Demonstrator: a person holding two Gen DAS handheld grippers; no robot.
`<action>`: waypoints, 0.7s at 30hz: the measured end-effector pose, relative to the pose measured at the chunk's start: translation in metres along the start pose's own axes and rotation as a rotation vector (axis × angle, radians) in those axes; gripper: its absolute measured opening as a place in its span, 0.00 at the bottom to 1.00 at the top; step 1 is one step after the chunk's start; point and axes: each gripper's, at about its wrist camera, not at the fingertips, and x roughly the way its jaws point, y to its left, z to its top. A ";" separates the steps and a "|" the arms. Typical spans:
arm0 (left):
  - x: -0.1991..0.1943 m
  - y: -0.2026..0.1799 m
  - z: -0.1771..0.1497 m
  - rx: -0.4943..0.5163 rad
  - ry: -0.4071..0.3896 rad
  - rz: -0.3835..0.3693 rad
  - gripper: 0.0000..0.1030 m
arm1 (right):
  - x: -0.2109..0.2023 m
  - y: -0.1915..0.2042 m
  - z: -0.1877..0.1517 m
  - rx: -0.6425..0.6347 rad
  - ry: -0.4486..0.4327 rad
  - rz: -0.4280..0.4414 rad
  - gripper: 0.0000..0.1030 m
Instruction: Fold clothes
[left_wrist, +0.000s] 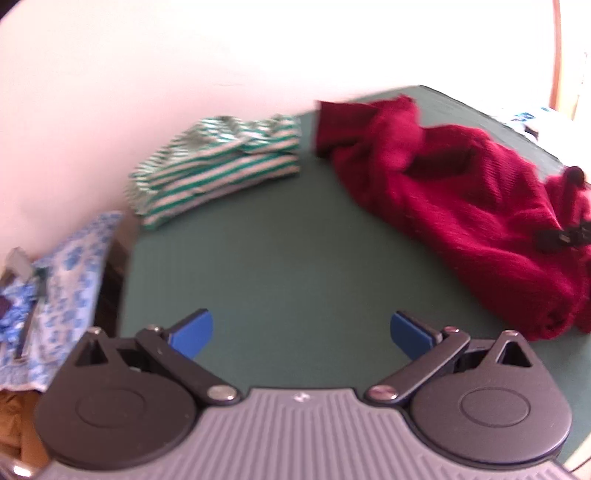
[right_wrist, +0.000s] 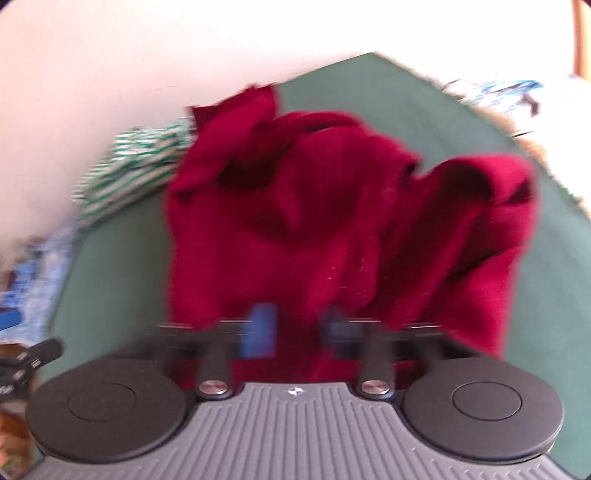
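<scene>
Looking from the left wrist, the left gripper (left_wrist: 301, 330) hangs wide open and empty over the green table (left_wrist: 280, 258), the crumpled red sweater (left_wrist: 461, 199) lying to its right beside a folded striped garment (left_wrist: 218, 173). From the right wrist, the right gripper (right_wrist: 295, 328) is blurred, jaws narrowly parted at the sweater's near edge; whether they pinch cloth cannot be told, and a thin bite could slip when pulled.

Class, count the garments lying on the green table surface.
2: a folded green-and-white striped shirt at the far left by the wall, and a crumpled dark red knitted sweater on the right. Others may be hidden.
</scene>
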 end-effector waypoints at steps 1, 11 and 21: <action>-0.001 0.005 0.001 -0.024 0.002 0.015 0.99 | -0.001 0.003 0.000 -0.016 0.002 0.036 0.12; 0.007 0.002 0.043 -0.046 -0.017 0.105 0.99 | -0.062 0.040 -0.066 -0.755 0.279 0.432 0.11; 0.052 -0.135 0.114 0.307 0.005 -0.199 0.99 | -0.081 -0.040 -0.051 -0.422 0.224 0.350 0.35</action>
